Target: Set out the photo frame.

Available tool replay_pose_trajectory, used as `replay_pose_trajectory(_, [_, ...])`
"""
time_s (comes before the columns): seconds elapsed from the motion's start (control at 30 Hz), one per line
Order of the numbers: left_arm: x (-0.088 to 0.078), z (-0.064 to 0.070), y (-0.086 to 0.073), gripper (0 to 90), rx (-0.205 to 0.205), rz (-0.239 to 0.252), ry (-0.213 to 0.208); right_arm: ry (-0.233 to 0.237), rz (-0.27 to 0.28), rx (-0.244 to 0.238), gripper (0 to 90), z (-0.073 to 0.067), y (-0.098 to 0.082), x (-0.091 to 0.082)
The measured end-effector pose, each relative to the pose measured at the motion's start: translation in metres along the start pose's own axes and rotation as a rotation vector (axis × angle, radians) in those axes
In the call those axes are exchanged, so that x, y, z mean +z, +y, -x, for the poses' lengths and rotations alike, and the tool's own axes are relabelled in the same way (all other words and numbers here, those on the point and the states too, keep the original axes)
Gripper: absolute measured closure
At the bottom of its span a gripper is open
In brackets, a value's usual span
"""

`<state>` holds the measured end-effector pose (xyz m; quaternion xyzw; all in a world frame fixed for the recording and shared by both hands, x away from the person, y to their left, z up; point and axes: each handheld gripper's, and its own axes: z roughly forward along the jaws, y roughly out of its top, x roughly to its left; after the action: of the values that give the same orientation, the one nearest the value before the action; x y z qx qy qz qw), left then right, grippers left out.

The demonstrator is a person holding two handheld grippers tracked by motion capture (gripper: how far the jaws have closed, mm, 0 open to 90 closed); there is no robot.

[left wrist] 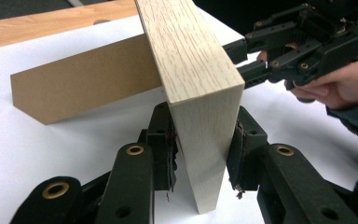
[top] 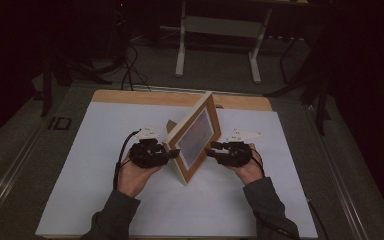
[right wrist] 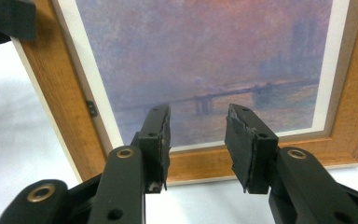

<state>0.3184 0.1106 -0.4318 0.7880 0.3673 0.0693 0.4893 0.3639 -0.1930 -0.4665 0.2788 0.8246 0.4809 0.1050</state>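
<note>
While I am holding my left tool (left wrist: 200, 149) around the pale side edge of the picture frame (top: 195, 137), its two black jaws are straddling that edge low in the left gripper view, the left pad lying against the wood and the right pad sitting right at it, so I am reading this as a light clamp on the frame. My right tool (right wrist: 198, 140) is hovering in front of the glass with its jaws parted and nothing between them; in the right gripper view they are pointing at the lower middle of the hazy purple print, just above the bottom wooden rail.

Moving outward, the frame is standing near the centre of the high view, tilted on the white tabletop (top: 105, 200), its brown easel back (left wrist: 84, 81) reaching out behind it toward the upper left of the left gripper view. My right hand (top: 247, 167) is sitting just right of the frame.

I am judging the step in hand to be standing the frame up and steadying it on its prop. The next move is asking me to keep the left clamp firm while the right tool is closing on the frame's edge or nudging it, until the easel back is bearing the weight.
</note>
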Motion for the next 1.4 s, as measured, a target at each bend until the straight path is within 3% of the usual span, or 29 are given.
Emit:
replay_pose_trajectory(0.33, [-0.014,-0.033,0.005,68.0,0.037,-0.071,-0.121,-0.010,-0.001,0.003,59.4,0.003,-0.001,-0.002])
replay_pose_trajectory(0.67, [-0.019,-0.055,0.006,68.1,0.052,-0.095,-0.237,-0.023,-0.003,0.011,59.4,0.008,-0.001,-0.002])
replay_pose_trajectory(1.27, [-0.014,-0.061,0.010,68.0,0.090,-0.106,-0.302,-0.093,0.014,0.047,59.3,0.024,-0.003,-0.008])
replay_pose_trajectory(1.4, [-0.014,-0.059,0.010,68.0,0.086,-0.102,-0.281,-0.112,0.016,0.054,59.3,0.029,-0.004,-0.009])
